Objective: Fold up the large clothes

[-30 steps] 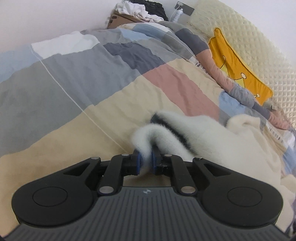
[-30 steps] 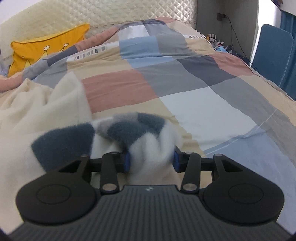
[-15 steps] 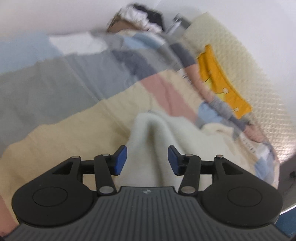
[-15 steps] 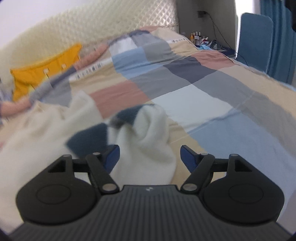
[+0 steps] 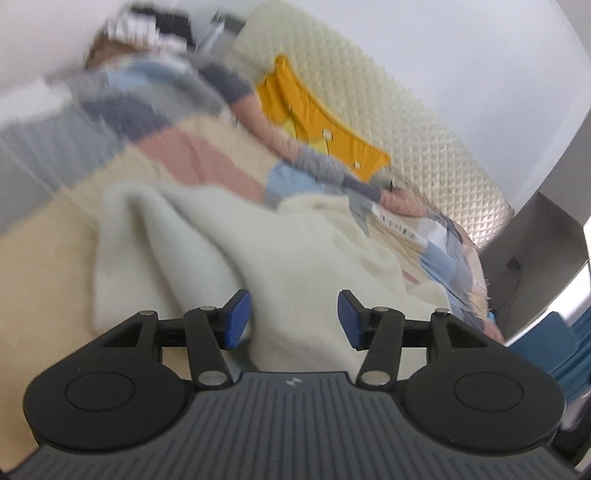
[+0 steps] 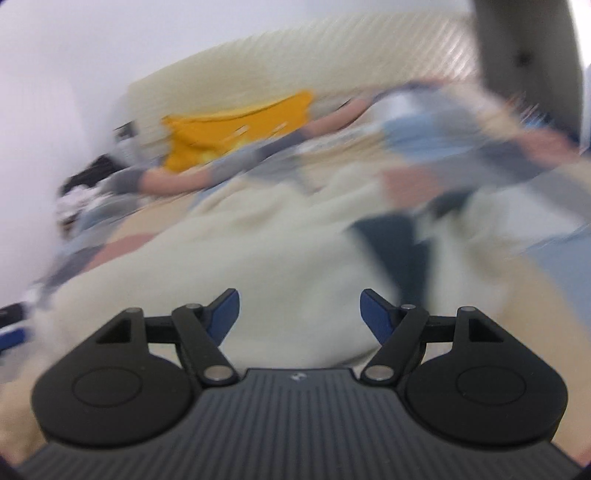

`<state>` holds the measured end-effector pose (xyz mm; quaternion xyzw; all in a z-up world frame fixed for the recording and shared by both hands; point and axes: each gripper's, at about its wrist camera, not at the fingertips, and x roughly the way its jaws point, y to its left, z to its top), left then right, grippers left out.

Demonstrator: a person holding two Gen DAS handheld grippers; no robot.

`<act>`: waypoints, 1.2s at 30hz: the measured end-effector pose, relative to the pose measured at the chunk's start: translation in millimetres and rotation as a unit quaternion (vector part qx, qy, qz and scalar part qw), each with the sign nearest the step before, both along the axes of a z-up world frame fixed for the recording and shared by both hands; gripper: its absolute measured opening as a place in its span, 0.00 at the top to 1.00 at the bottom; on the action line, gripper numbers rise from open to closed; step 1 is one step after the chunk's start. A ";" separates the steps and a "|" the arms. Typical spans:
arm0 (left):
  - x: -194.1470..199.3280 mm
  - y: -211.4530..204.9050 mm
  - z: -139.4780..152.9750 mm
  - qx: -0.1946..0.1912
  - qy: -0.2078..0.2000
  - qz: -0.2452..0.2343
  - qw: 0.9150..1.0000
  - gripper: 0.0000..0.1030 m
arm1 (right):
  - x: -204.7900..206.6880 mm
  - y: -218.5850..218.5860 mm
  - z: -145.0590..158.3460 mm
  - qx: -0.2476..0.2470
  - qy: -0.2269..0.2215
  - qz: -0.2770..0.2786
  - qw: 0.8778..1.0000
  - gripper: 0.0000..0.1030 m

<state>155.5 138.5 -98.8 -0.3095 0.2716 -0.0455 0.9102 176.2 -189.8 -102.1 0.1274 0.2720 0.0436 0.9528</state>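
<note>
A large cream fleece garment (image 5: 258, 251) lies bunched on the patchwork bedcover (image 5: 192, 155). It also shows in the right wrist view (image 6: 258, 258), with a dark blue patch (image 6: 395, 243) to the right. My left gripper (image 5: 291, 319) is open and empty above the garment's near edge. My right gripper (image 6: 299, 314) is open and empty above the cream fleece. Both views are motion-blurred.
An orange cushion (image 5: 317, 122) leans on the quilted cream headboard (image 5: 424, 122); it also shows in the right wrist view (image 6: 236, 125). A box with a heap of clothes (image 5: 147, 26) stands at the far bed end. A blue chair (image 5: 546, 339) is at the right.
Both grippers have opened and let go of the fleece garment. They have lifted and swung, the left to the right, the right to the left. The garment now rests on the bed.
</note>
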 end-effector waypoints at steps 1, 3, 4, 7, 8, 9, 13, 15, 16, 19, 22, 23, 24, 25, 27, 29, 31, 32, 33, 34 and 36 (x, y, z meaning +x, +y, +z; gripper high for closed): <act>6.2 -1.4 -6.0 -0.011 0.011 -0.006 1.000 0.44 | 5.2 4.7 -6.8 0.029 0.014 0.019 0.999 0.28; 19.2 -4.0 -18.5 -0.020 0.028 -0.008 0.999 0.44 | 15.4 8.3 -20.8 0.088 0.042 0.039 0.994 0.28; 26.8 -6.4 -24.4 -0.019 0.039 -0.007 0.999 0.44 | 19.5 9.9 -28.5 0.117 0.057 0.047 0.990 0.28; 42.4 -10.8 -37.4 -0.012 0.059 -0.005 0.998 0.44 | 41.6 14.9 -56.7 0.204 0.122 0.073 0.969 0.28; 46.8 -12.3 -40.1 -0.009 0.061 -0.004 0.998 0.44 | 49.5 17.3 -66.6 0.228 0.142 0.080 0.960 0.28; 50.6 -12.7 -41.9 -0.007 0.061 -0.005 0.998 0.44 | 55.6 18.3 -73.3 0.241 0.152 0.083 0.955 0.28; 59.4 -9.5 -44.9 -0.011 0.046 -0.011 0.999 0.44 | 74.7 23.9 -85.4 0.245 0.147 0.091 0.954 0.31; 58.7 -7.9 -42.8 -0.011 0.023 -0.001 1.000 0.44 | 80.3 24.6 -82.0 0.229 0.138 0.088 0.960 0.44; 60.7 -8.0 -41.3 -0.001 0.012 0.001 1.000 0.44 | 84.9 22.6 -82.8 0.224 0.140 0.080 0.961 0.56; 72.4 -10.2 -41.4 0.006 0.014 -0.006 1.000 0.45 | 85.8 14.0 -90.1 0.246 0.147 0.055 0.956 0.72; 74.2 -15.1 -40.5 0.014 0.010 -0.004 1.000 0.67 | 82.0 15.5 -85.2 0.240 0.138 0.049 0.960 0.79; 73.0 -15.9 -39.6 0.020 0.007 -0.005 1.000 0.76 | 79.3 17.7 -79.5 0.227 0.129 0.050 0.964 0.82; 69.5 -16.0 -38.9 0.019 0.004 -0.006 1.000 0.82 | 75.3 16.6 -74.9 0.219 0.121 0.052 0.967 0.82; 65.9 -15.3 -37.8 0.012 0.000 -0.007 1.000 0.85 | 73.3 17.9 -68.9 0.218 0.109 0.052 0.969 0.83; 55.2 -13.9 -32.1 -0.011 -0.017 -0.015 1.000 0.88 | 69.0 13.9 -59.8 0.222 0.094 0.052 0.969 0.84; 45.7 -16.3 -25.4 -0.018 -0.028 -0.023 0.999 0.88 | 60.6 8.8 -50.4 0.214 0.081 0.053 0.972 0.85; 34.8 -18.9 -23.0 -0.038 -0.029 -0.034 0.998 0.88 | 54.0 3.2 -40.7 0.202 0.076 0.049 0.975 0.85; 29.6 -20.6 -21.9 -0.044 -0.026 -0.038 0.998 0.88 | 50.0 -1.0 -36.6 0.197 0.072 0.047 0.977 0.86; 24.2 -22.9 -20.2 -0.046 -0.024 -0.044 0.998 0.88 | 46.0 -3.8 -32.1 0.192 0.066 0.045 0.978 0.86; 18.1 -25.3 -18.0 -0.045 -0.022 -0.050 0.998 0.88 | 40.2 -7.3 -26.3 0.185 0.062 0.044 0.980 0.86; 4.4 -29.1 -13.1 -0.050 -0.019 -0.060 0.997 0.88 | 29.9 -11.4 -17.7 0.175 0.059 0.042 0.982 0.86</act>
